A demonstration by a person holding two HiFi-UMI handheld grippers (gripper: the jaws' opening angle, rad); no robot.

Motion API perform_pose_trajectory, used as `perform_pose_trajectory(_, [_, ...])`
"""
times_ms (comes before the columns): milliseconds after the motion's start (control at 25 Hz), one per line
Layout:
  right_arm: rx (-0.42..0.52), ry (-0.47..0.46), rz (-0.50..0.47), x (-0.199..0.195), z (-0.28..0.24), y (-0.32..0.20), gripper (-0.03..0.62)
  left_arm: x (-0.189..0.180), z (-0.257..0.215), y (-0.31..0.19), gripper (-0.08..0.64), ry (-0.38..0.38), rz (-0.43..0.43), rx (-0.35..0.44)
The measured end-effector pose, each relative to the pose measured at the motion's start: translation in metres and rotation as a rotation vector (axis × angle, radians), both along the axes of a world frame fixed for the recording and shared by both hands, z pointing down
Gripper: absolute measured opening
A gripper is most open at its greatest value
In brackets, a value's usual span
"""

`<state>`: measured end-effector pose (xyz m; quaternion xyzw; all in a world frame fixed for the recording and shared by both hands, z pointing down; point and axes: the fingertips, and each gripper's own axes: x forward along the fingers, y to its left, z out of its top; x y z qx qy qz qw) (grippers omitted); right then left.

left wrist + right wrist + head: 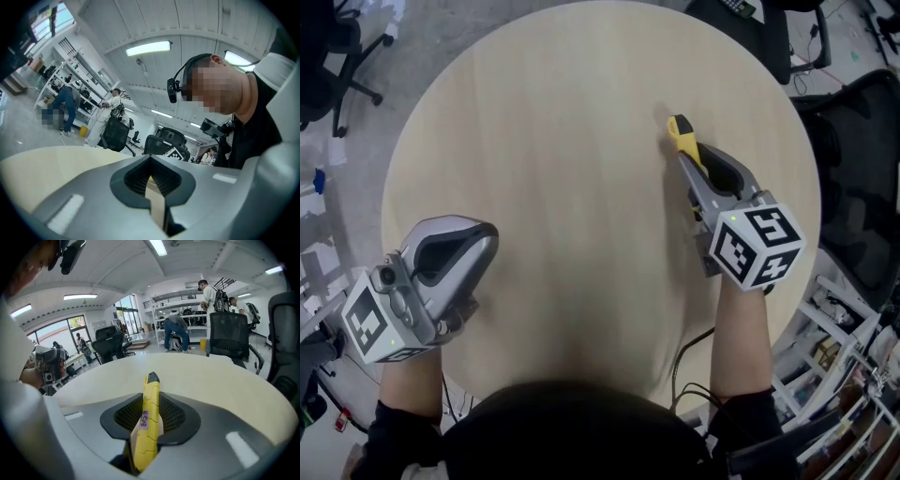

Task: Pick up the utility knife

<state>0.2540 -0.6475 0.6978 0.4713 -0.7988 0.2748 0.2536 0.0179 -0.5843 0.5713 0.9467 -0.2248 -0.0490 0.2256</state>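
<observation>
A yellow utility knife [146,425] with a dark tip and a small purple label sits clamped between the jaws of my right gripper [147,427]. In the head view the utility knife [683,138] sticks out beyond the right gripper [705,173] over the right half of the round table [572,187]; whether it touches the top I cannot tell. My left gripper [469,246] rests low over the table's near left edge. The left gripper [152,187] has its jaws closed together with nothing between them, and it points across the table.
The pale wooden tabletop [206,376] spreads ahead of the knife. Black office chairs [228,336] stand around the table, and people [176,331] work at shelving in the background. A cable [689,352] hangs off the near edge.
</observation>
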Motion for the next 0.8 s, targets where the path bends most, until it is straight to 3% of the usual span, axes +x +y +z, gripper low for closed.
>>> perform_pose_trajectory(320, [0.073,-0.049,0.04,0.007,-0.061,0.013,0.123,-0.011,-0.039,0.011,-0.008,0.003,-0.023,0.049])
perform_pose_trajectory(800, [0.19,-0.093,0.103,0.018,-0.207,0.086,0.123,-0.039,-0.154,0.072,-0.008,0.02,-0.062,0.126])
